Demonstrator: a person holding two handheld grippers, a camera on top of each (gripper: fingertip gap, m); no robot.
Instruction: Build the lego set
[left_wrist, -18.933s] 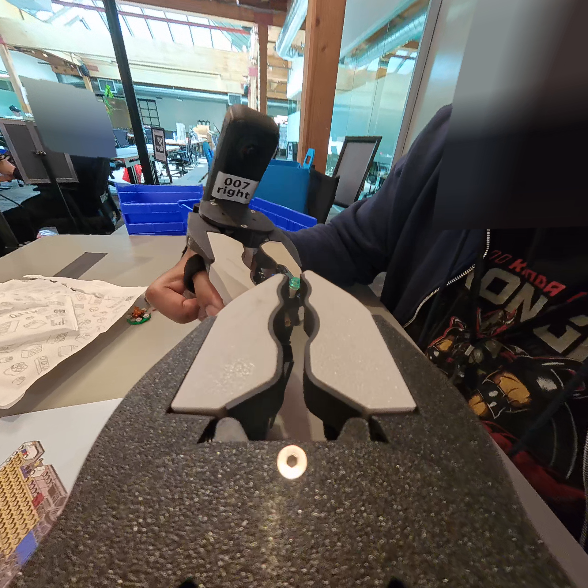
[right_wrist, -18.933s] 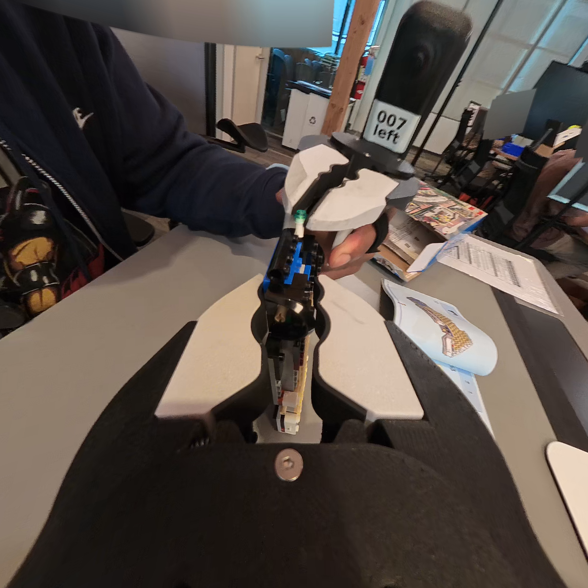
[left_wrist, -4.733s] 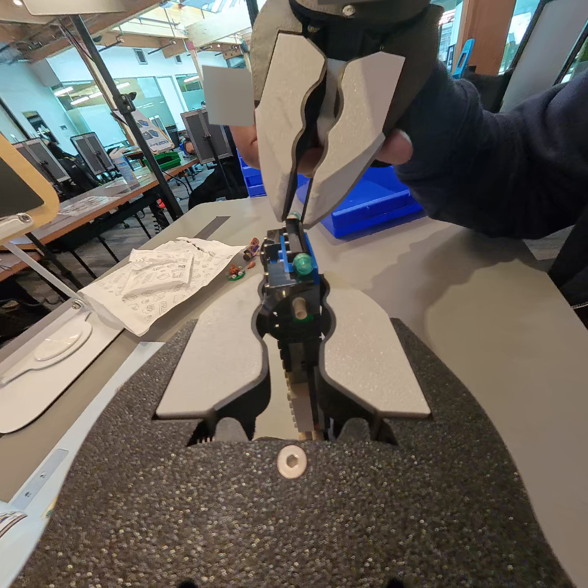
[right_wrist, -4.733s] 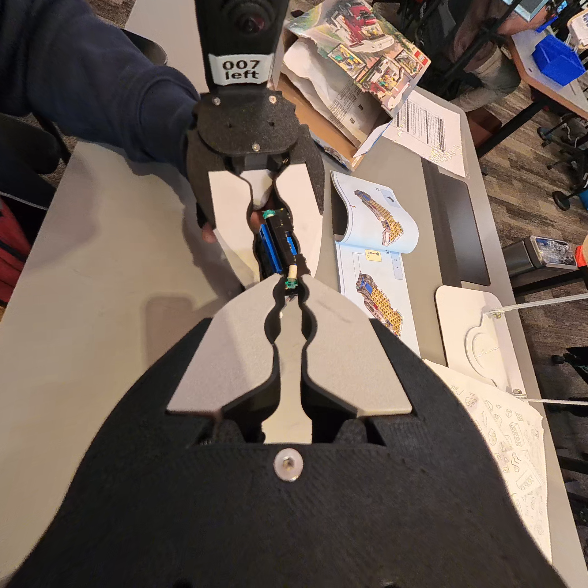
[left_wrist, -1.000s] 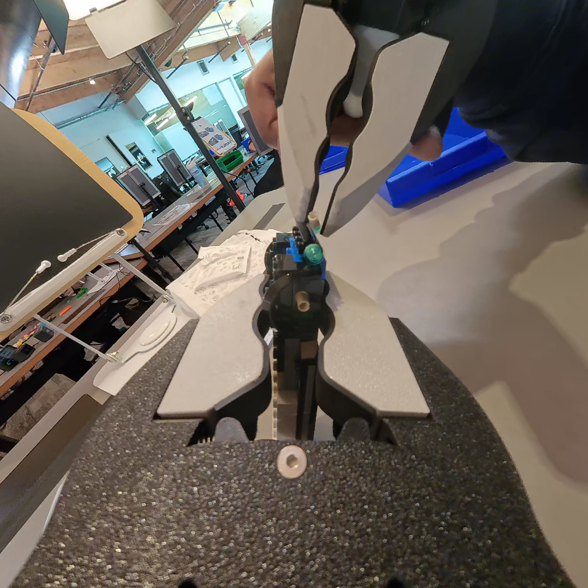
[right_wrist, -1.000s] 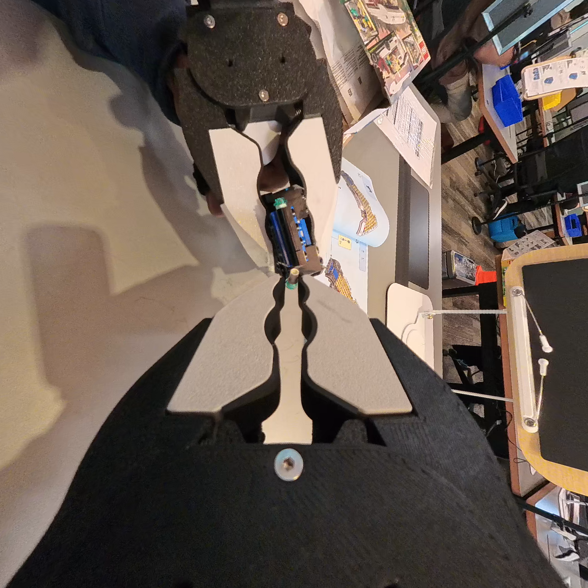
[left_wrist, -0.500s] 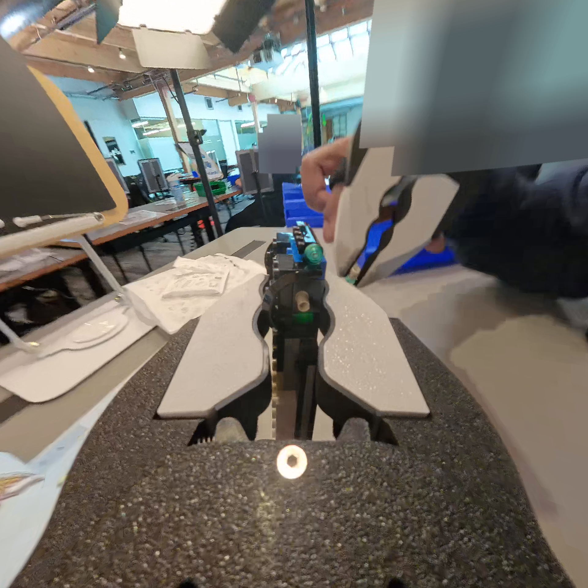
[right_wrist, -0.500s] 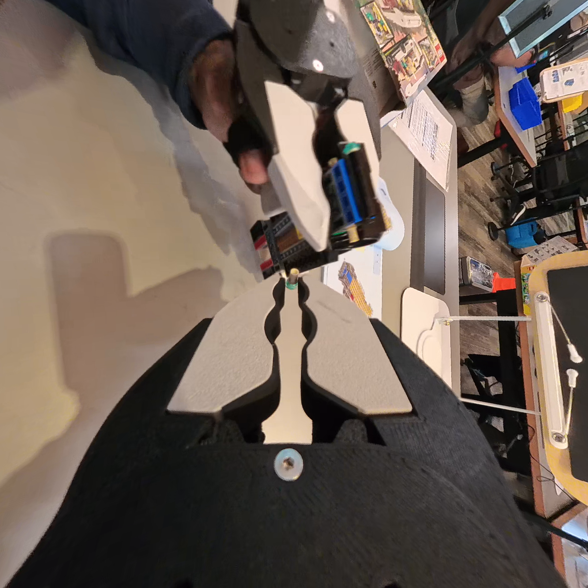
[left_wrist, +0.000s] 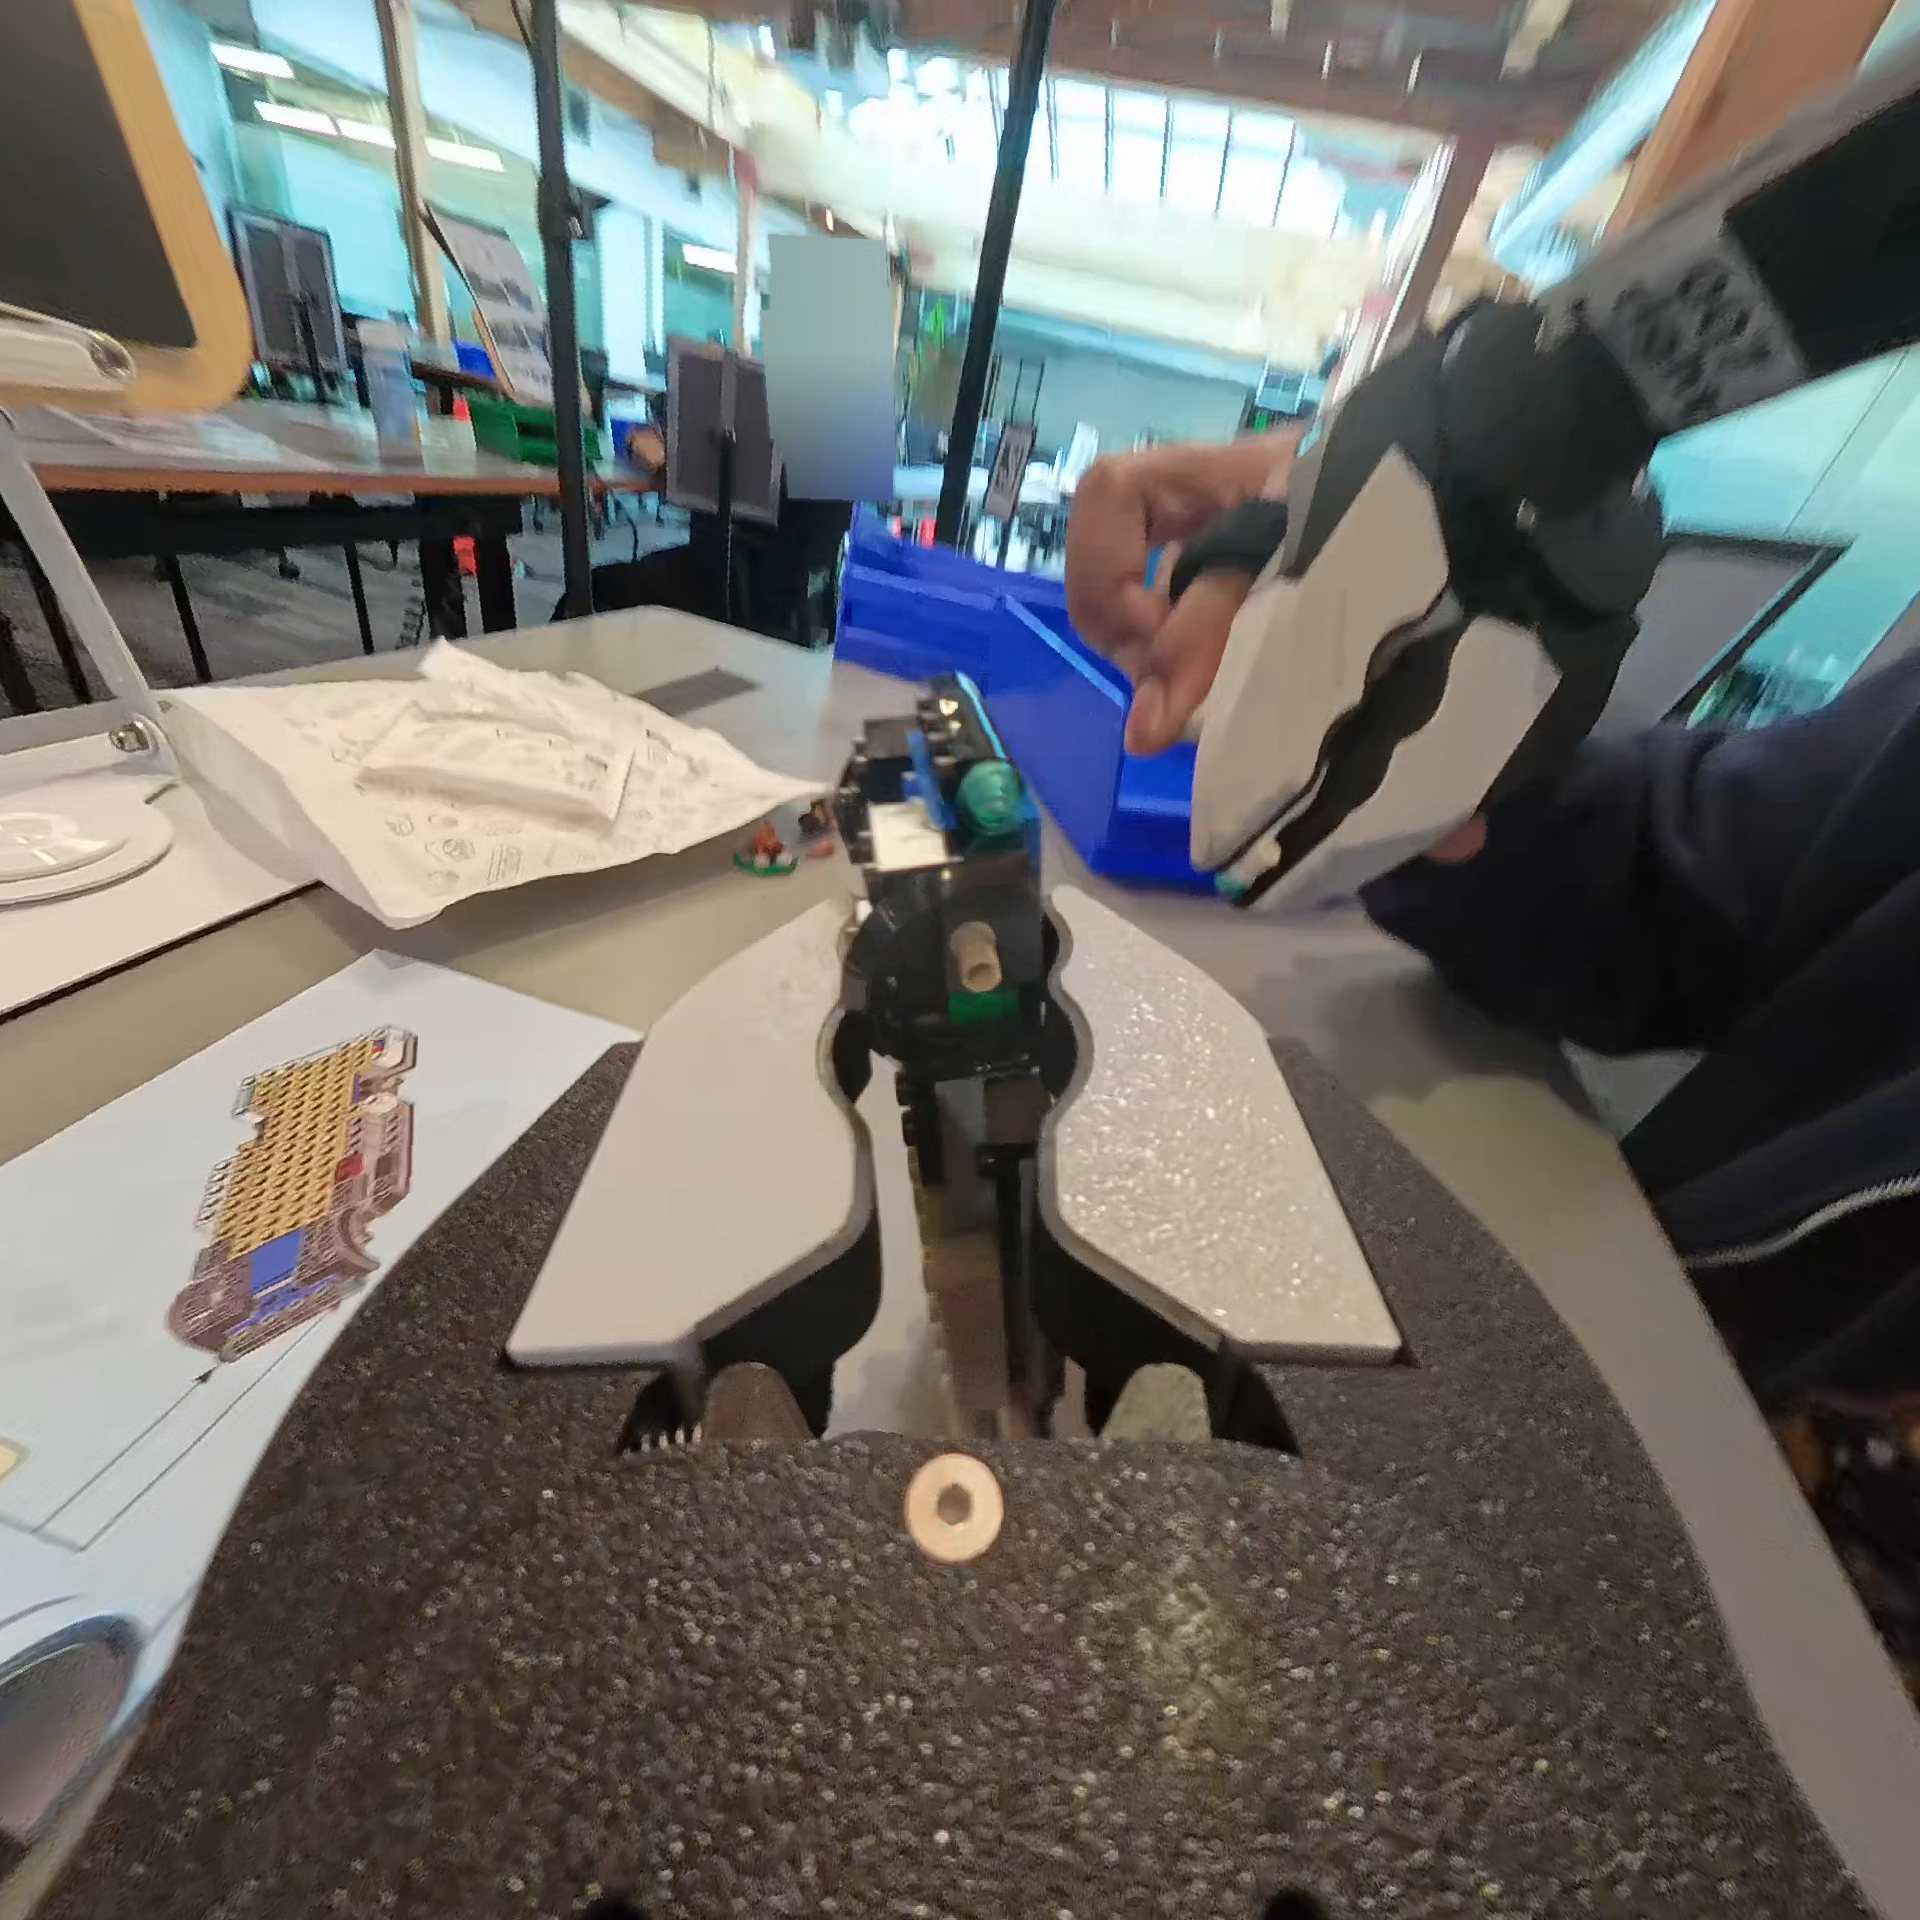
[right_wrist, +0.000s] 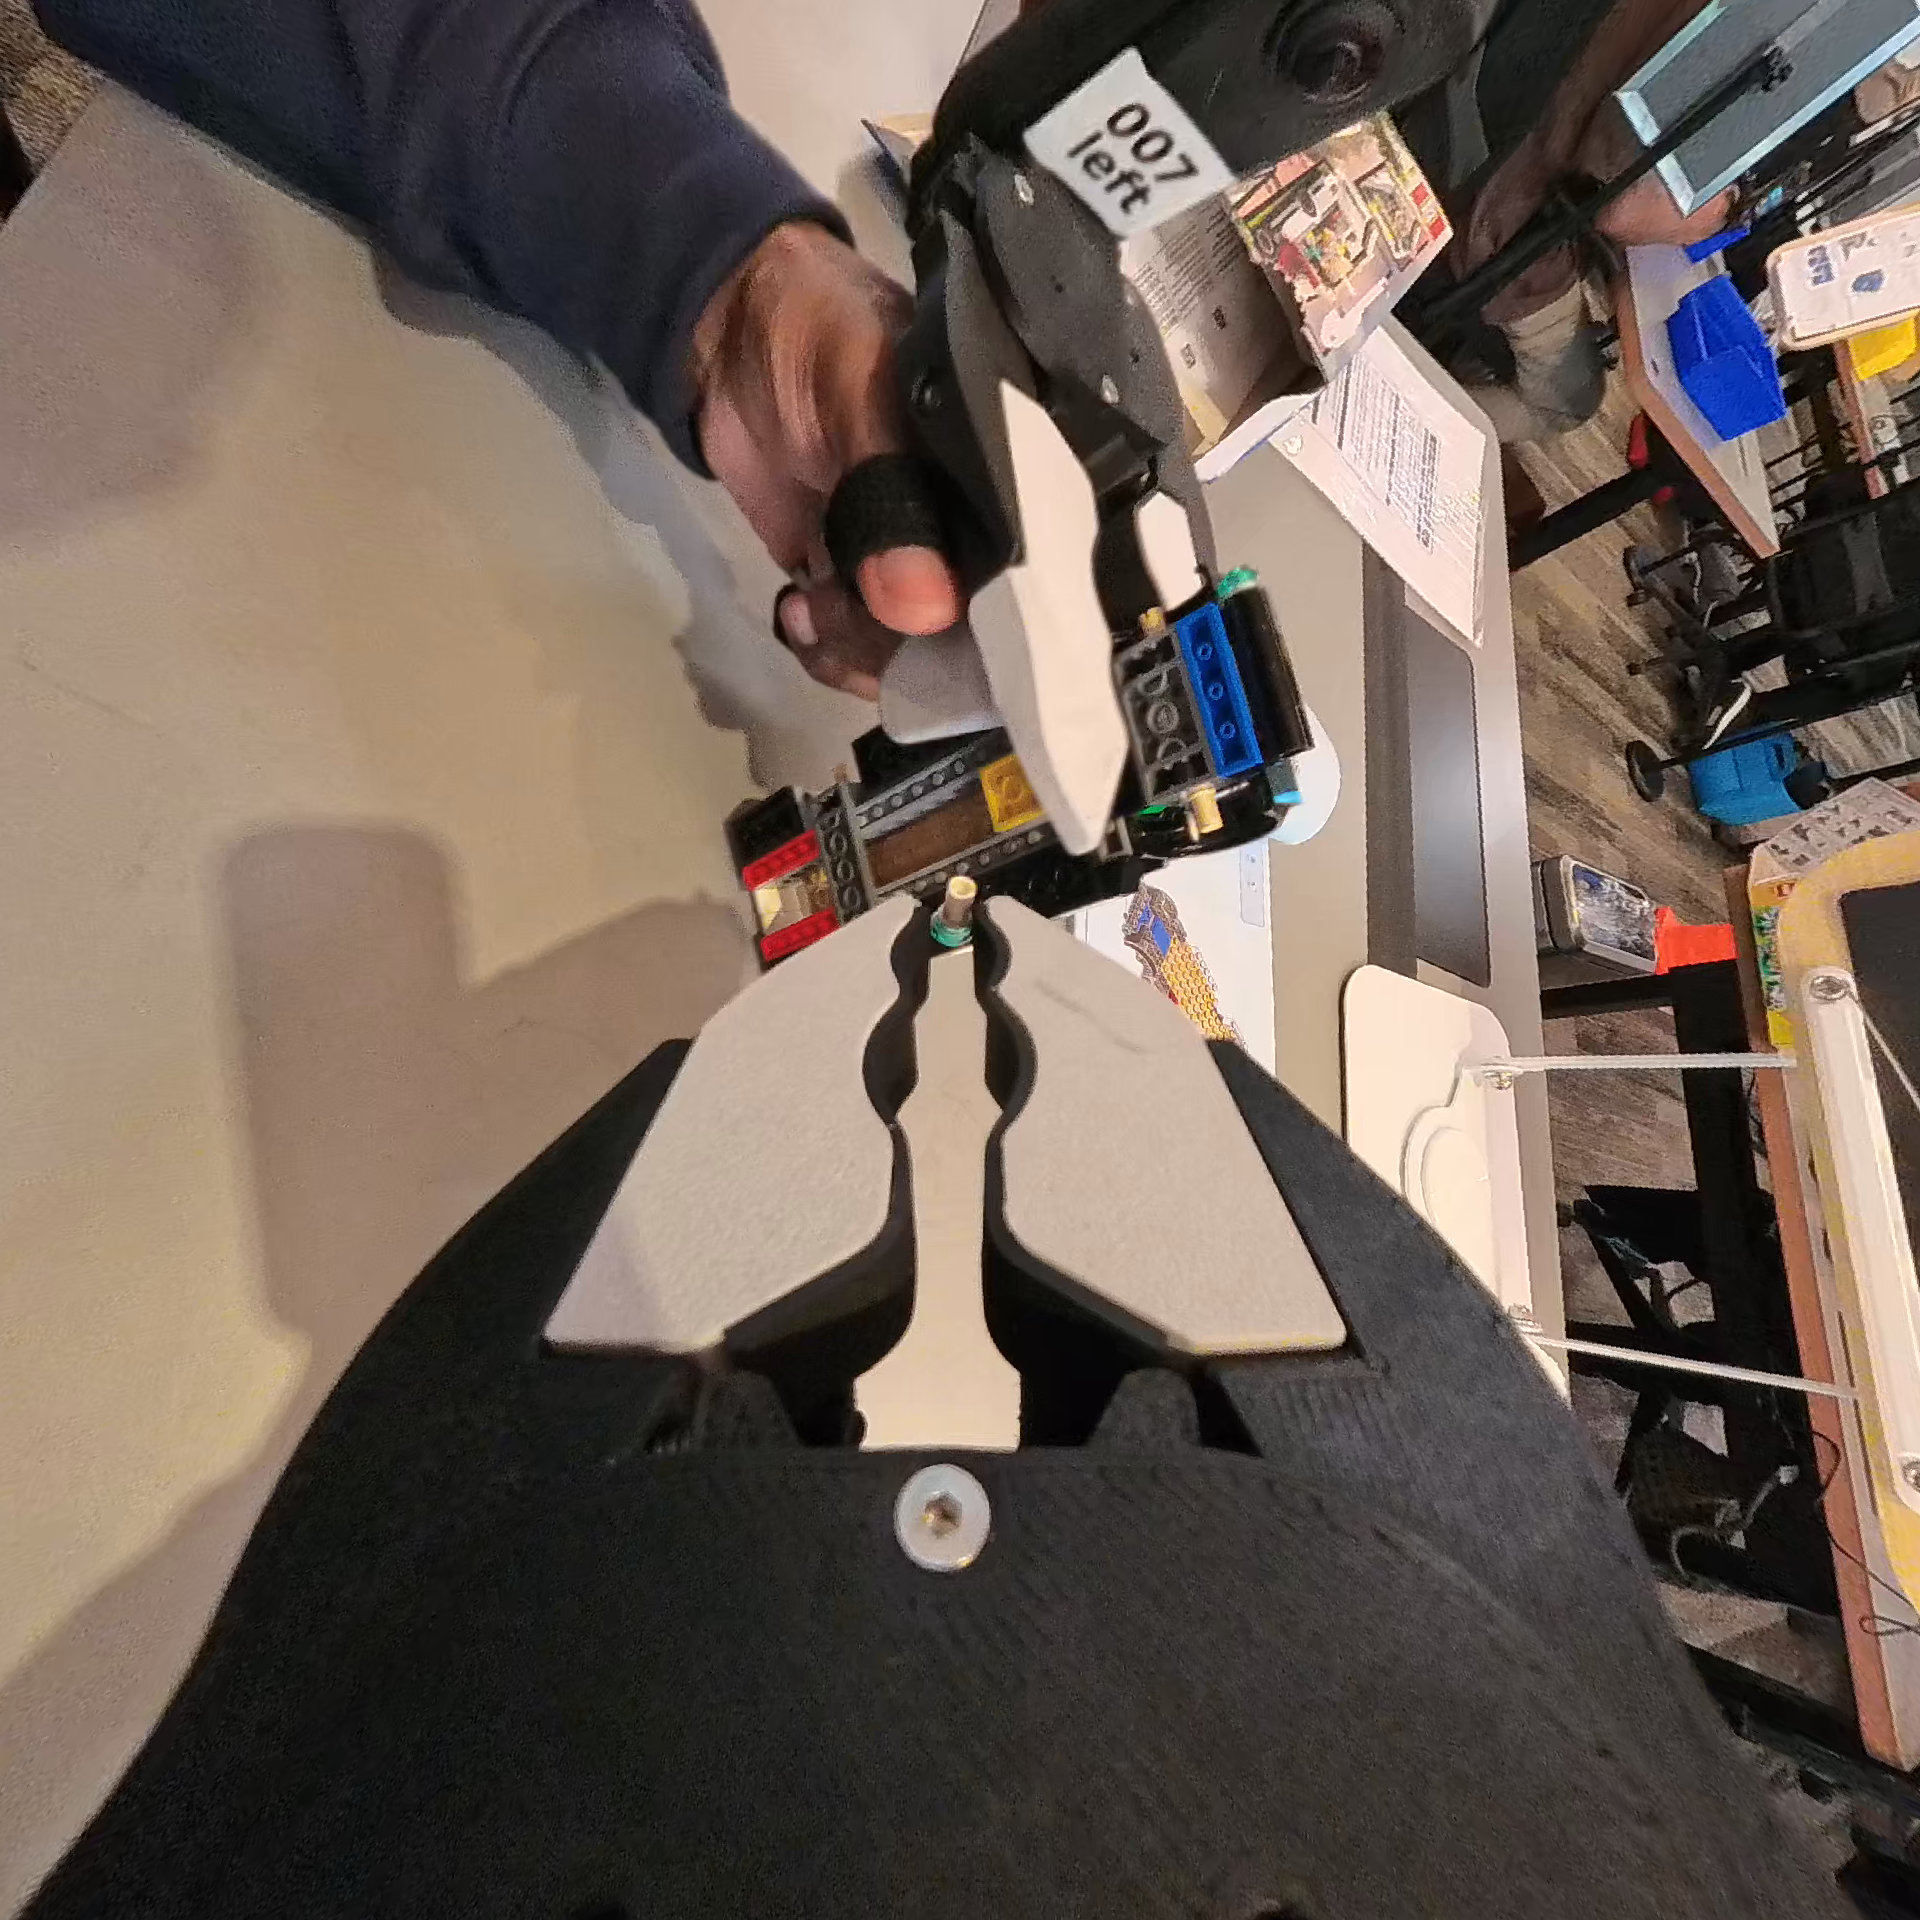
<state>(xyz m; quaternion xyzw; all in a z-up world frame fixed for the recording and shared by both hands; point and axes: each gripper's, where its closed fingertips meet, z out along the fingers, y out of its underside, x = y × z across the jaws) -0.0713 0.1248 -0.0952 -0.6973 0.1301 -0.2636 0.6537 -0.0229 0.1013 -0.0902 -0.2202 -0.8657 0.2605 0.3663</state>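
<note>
— Left gripper (left_wrist: 951, 997): what in the grasp?
— Clamped on a black brick model (left_wrist: 940, 862), both grey pads pressed to its sides. Blue strip and teal round stud on top, tan peg poking from the near face. Held up above the grey table (left_wrist: 644, 914).

— And the right gripper (right_wrist: 954, 920)?
— Nearly closed, pinching a small tan pin with a teal collar (right_wrist: 954, 906) at the very tips. Pin pointing forward, straight out along the fingers.

— Which way from pin to model?
— Just ahead, almost touching. Seen from the right wrist, model (right_wrist: 997, 810) lying crosswise, long axis running left to right, red end at left, blue end at right under the left gripper's fingers (right_wrist: 1049, 665). Pin tip aimed at the long black underside, near the middle; contact hard to confirm.

— Around them?
— Open instruction booklet (left_wrist: 208, 1195) near the left gripper, crumpled printed paper bag (left_wrist: 468, 769) farther off with a few loose pieces (left_wrist: 774, 847) beside it, blue bins (left_wrist: 997, 665) behind.
</note>
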